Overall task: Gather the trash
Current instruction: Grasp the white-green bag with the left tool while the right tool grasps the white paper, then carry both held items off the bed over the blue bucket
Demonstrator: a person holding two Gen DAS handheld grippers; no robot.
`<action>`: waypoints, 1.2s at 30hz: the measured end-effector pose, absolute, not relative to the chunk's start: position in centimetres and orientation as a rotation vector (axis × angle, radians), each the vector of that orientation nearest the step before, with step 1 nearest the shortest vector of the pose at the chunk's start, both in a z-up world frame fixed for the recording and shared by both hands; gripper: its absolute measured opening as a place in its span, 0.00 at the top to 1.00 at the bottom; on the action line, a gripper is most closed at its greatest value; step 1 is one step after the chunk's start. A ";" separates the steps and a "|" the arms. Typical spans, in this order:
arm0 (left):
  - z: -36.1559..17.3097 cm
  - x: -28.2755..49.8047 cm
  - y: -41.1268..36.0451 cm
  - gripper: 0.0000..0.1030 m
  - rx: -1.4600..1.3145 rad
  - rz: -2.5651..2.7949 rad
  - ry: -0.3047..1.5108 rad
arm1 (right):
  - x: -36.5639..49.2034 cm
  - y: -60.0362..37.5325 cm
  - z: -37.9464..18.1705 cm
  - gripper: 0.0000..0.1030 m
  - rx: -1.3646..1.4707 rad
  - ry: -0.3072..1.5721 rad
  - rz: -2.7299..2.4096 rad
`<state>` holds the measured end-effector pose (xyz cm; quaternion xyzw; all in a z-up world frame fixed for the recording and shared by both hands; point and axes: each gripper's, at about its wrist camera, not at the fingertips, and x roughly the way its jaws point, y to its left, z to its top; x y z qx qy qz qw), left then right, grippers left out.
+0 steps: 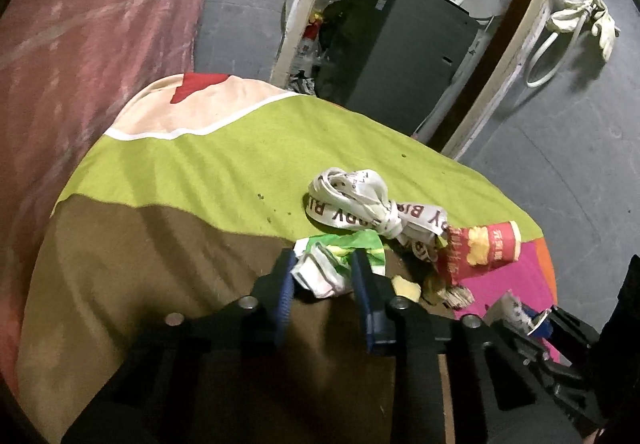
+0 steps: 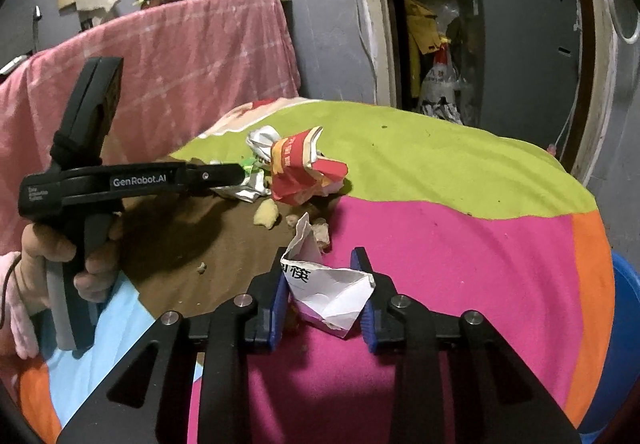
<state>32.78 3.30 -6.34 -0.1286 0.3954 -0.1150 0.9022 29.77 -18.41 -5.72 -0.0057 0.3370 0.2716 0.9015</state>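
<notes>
A pile of trash lies on a table covered with a multicoloured cloth (image 1: 200, 163). My left gripper (image 1: 322, 264) has its jaws closed around a crumpled green and white wrapper (image 1: 320, 272). Beyond it lie a knotted white printed ribbon (image 1: 360, 203), a red and yellow snack bag (image 1: 480, 248) and food scraps (image 1: 406, 288). My right gripper (image 2: 322, 264) has its jaws closed on a crumpled white paper sleeve with black characters (image 2: 328, 288) over the pink part of the cloth (image 2: 440, 264). The left gripper (image 2: 224, 173) reaches into the pile beside the red bag (image 2: 304, 171).
A pink cloth-covered counter (image 2: 180, 55) with bottles stands behind the table. A doorway with a grey cabinet (image 1: 400, 55) and clutter is at the back. A blue basin (image 2: 624, 324) sits past the table's right edge. Crumbs (image 2: 202, 266) dot the cloth.
</notes>
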 end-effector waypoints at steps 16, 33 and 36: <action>-0.9 24.8 -1.4 0.94 -0.192 -0.214 0.553 | 24.9 -23.7 -0.3 0.73 0.084 0.375 0.490; 5.1 19.8 -14.1 0.94 -0.232 -0.378 0.196 | 18.2 -32.6 6.8 0.73 -0.065 -0.040 0.220; 5.6 19.4 -16.5 0.94 -0.207 -0.384 0.152 | 17.9 -34.6 6.9 0.73 -0.074 -0.059 0.178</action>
